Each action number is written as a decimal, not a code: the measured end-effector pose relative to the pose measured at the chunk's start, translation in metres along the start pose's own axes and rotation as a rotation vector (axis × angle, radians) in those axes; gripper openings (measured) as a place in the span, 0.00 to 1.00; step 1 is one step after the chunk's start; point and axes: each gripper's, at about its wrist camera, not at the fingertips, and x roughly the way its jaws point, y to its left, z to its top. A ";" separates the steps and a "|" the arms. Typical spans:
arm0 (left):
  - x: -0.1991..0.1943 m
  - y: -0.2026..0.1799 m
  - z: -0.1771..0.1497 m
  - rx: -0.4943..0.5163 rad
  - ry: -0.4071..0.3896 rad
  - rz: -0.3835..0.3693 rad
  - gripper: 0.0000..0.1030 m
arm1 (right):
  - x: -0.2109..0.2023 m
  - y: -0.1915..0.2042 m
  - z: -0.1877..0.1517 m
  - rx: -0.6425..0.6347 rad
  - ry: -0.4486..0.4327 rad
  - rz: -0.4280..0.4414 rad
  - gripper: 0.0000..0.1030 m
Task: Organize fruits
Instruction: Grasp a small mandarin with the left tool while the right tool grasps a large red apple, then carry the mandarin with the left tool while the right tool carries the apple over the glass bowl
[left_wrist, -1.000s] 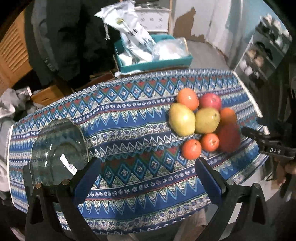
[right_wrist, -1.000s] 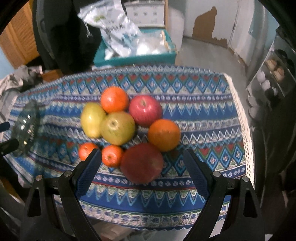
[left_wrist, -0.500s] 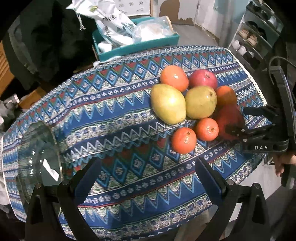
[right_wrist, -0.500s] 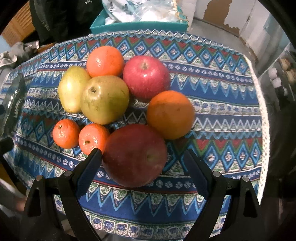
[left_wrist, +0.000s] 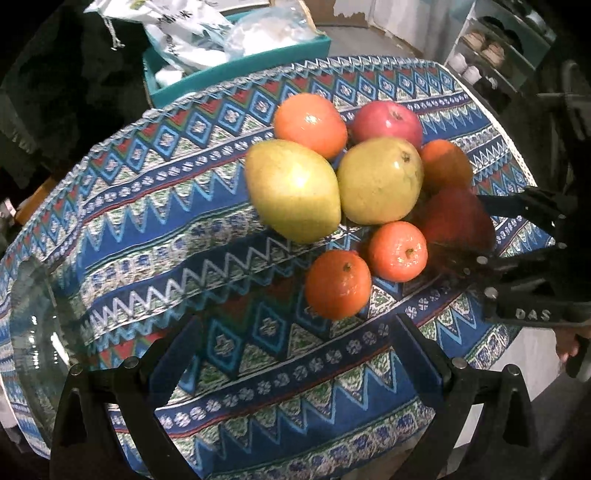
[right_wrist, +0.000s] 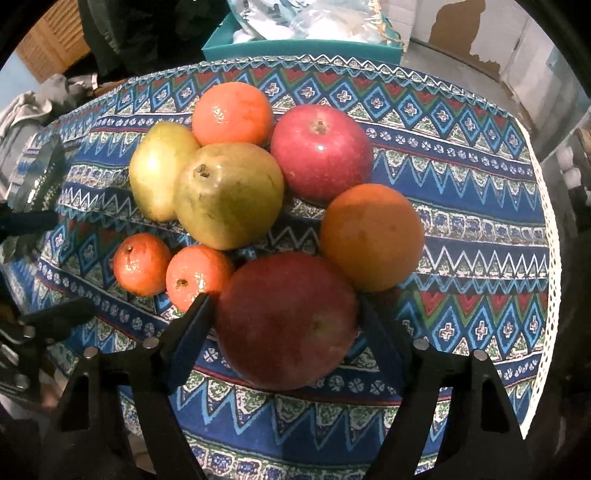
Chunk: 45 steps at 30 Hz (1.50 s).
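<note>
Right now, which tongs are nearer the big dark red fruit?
Right. The right tongs straddle the dark red fruit, pads at its sides. The left tongs hover over bare cloth beside the tangerines.

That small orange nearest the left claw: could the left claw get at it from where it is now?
Probably yes. The left claw stands open just short of the small orange, with only bare tablecloth between. A second small orange touches its far side and might get nudged.

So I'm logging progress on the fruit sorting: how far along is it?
Barely started. Nothing sits in the glass bowl yet. In hand: the right gripper has just been closing around the dark red fruit, fingers against both sides. The left gripper is open over bare cloth. Left: all eight fruits are clustered on the tablecloth.
</note>
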 end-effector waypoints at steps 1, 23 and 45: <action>0.003 -0.001 0.001 0.000 0.004 -0.004 0.99 | -0.001 0.000 0.000 0.001 0.007 -0.003 0.77; 0.054 -0.015 0.016 -0.051 0.057 -0.127 0.46 | -0.025 -0.027 -0.021 0.117 -0.039 0.003 0.76; -0.036 0.012 0.002 -0.064 -0.135 -0.038 0.45 | -0.070 0.002 -0.006 0.051 -0.187 -0.071 0.76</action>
